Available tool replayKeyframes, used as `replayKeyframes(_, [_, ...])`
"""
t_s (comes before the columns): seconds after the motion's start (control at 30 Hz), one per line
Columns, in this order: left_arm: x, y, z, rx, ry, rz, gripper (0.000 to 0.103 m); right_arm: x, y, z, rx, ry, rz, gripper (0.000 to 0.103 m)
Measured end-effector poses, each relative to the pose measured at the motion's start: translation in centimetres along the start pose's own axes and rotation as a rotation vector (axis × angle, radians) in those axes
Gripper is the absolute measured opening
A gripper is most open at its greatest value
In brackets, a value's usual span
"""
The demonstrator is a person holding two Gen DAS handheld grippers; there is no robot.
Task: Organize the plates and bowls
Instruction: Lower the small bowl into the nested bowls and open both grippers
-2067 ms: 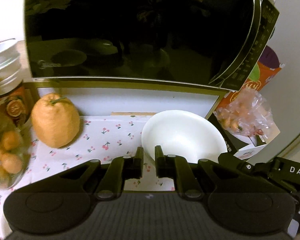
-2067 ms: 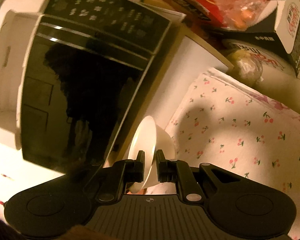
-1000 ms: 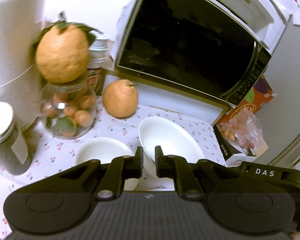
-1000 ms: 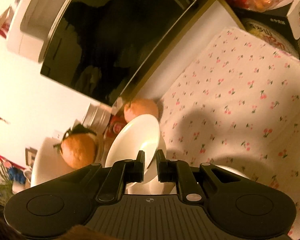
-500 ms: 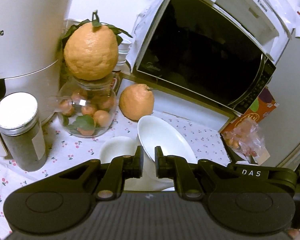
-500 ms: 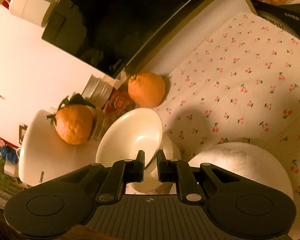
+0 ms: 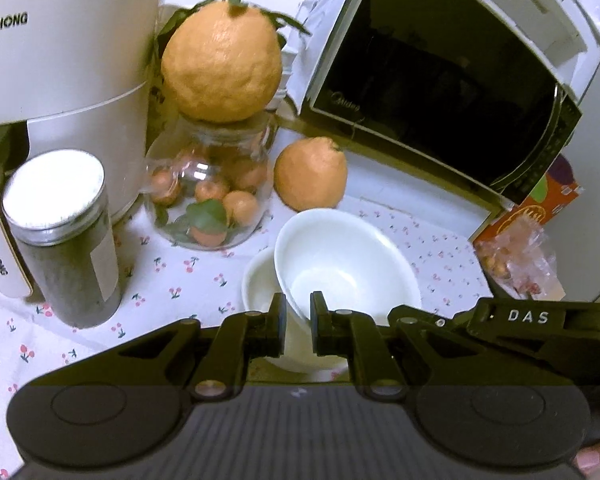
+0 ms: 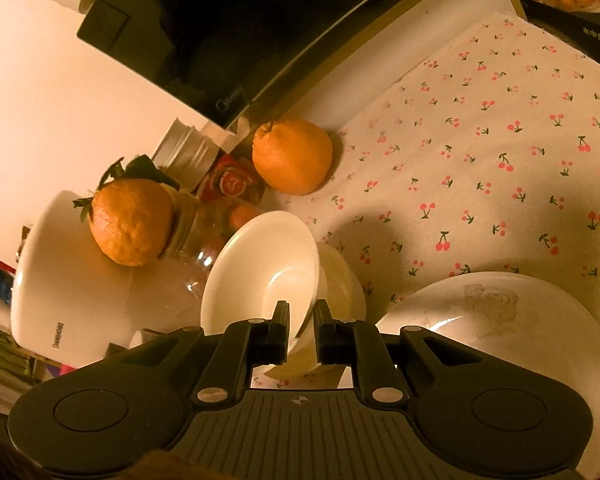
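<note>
A cherry-print tablecloth (image 7: 188,280) covers the counter below a black-doored microwave (image 7: 440,76), under warm light.

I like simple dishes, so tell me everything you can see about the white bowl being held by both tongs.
The bowl is plain glossy white, ceramic by its look, and empty. It is tilted, its opening facing the left camera. The left tongs and the right tongs each pinch its near rim. It sits partly inside a second white bowl on the cherry-print cloth.
</note>
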State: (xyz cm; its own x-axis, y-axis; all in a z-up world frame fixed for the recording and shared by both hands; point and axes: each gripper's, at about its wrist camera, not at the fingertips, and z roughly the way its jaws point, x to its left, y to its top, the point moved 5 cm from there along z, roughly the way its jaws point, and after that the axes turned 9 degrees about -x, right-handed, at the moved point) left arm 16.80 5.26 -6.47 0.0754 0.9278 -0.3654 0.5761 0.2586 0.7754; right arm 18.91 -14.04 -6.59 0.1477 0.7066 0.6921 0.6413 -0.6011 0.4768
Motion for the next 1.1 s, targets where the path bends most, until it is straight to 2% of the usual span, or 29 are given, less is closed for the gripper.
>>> replayKeyframes(0.47, [1.2, -0.7, 0.8, 0.056, 0.049, -0.032, 0.011, 0.2, -0.9, 0.9, 0.027, -0.011, -0.015, 0.016])
replayKeyframes(1.1, [1.6, -1.2, 1.4, 0.07, 0.071, -0.041, 0.012, -0.2, -1.1, 1.6, 0.032, -0.035, -0.016, 0.016])
